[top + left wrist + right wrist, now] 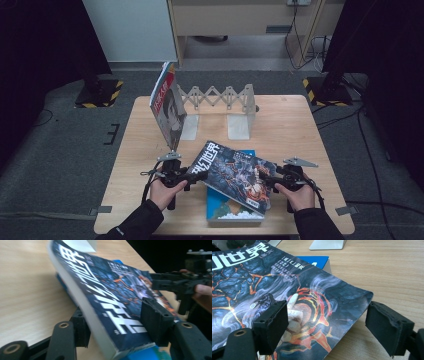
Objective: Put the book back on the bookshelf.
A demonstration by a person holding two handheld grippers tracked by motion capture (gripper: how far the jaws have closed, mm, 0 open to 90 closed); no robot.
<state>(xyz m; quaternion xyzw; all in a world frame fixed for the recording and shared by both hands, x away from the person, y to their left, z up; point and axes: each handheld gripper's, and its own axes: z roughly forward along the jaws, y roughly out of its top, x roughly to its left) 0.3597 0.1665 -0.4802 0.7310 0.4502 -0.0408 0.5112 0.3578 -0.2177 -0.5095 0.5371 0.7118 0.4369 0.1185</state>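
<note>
Hands at the near edge of a wooden table (140, 150) work two tools on a dark magazine (235, 172) (lava-patterned cover) lying tilted atop a blue book (225, 207). The left hand-held gripper (117, 322) is clamped on the magazine's spine edge; the right hand-held gripper (327, 322) stands spread, one jaw over the cover, the other clear of its corner. Behind, another magazine (167, 105) leans against an accordion-style rack (220, 97).

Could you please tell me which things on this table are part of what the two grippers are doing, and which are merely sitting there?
In use: dark magazine, clamped by the left gripper; right gripper, open around its corner.

Likely next: expanding rack, red magazine leaning at it.

Idle: blue book underneath, table.
</note>
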